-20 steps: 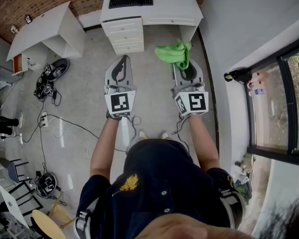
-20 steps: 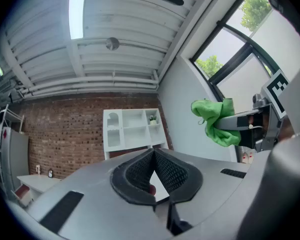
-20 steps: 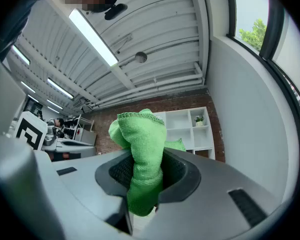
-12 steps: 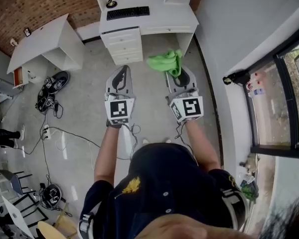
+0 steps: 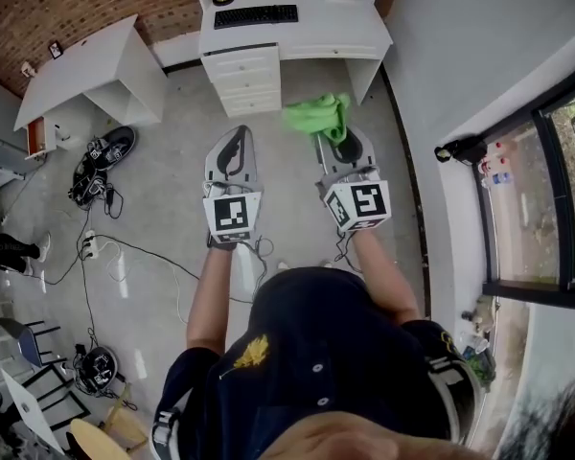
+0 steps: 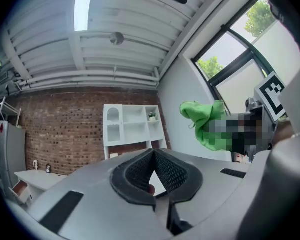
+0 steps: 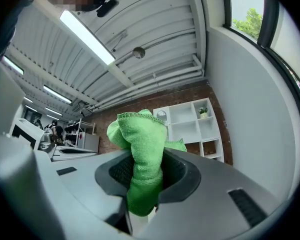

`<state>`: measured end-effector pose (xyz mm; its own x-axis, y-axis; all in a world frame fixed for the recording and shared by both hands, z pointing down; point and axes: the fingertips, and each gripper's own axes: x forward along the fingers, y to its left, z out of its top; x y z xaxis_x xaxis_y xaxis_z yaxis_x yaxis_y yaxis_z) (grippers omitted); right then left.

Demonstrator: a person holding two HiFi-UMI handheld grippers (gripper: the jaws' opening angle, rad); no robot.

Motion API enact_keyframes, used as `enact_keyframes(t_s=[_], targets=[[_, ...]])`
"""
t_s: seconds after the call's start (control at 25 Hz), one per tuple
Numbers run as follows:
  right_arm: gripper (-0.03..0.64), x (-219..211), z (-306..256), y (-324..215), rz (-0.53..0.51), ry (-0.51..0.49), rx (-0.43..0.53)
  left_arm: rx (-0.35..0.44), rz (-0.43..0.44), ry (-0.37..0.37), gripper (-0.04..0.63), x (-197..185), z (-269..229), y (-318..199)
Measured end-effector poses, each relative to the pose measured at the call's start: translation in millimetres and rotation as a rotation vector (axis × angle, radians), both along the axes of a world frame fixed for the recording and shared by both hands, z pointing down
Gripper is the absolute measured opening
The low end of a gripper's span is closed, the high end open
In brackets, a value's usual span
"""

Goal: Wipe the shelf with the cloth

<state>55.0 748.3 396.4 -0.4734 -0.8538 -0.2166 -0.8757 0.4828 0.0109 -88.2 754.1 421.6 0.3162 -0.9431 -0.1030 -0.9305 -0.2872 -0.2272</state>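
The right gripper (image 7: 146, 178) has its pads pinched on a green microfibre cloth (image 7: 140, 144), which bunches up above the jaws at the centre of the right gripper view. The left gripper (image 6: 154, 174) has its pads pressed together at the tips, with nothing between them. In the head view both grippers are held out over the grey floor (image 5: 172, 180), with the cloth at upper centre, near the white desk (image 5: 297, 34). The white cubby shelf (image 7: 195, 125) stands against the brick wall (image 6: 55, 129), well apart from the cloth.
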Motion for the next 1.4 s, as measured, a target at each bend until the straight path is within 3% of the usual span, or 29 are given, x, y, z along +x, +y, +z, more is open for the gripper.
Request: enact_keyframes(t_s=[0.36, 0.52, 0.84, 1.04, 1.2, 1.4], targets=[[0.101, -40.0, 29.1, 6.6, -0.016, 0.042, -0.064, -0.055, 0.049, 0.005, 0.018, -38.1, 20.4, -4.7], [0.101, -31.2, 45.3, 10.8, 0.008, 0.058, -0.106, -0.053, 0.053, 0.049, 0.018, -39.7, 25.6, -4.4], [0.101, -20.7, 35.9, -25.4, 0.031, 0.075, -0.077, -0.064, 0.073, 0.043, 0.018, -30.0, 31.6, -36.3], [0.101, -11.2, 33.2, -79.6, 0.021, 0.063, -0.059, -0.06, 0.056, 0.002, 0.018, -23.6, 31.7, -79.4], [0.101, -2.2, 35.8, -153.1, 0.007, 0.057, -0.046, -0.091, 0.017, -0.041, 0.018, -20.8, 43.3, -145.7], [0.101, 27.9, 36.3, -259.1, 0.005, 0.053, -0.064, -0.045, -0.034, 0.009, 0.018, -2.2, 28.7, -243.4]])
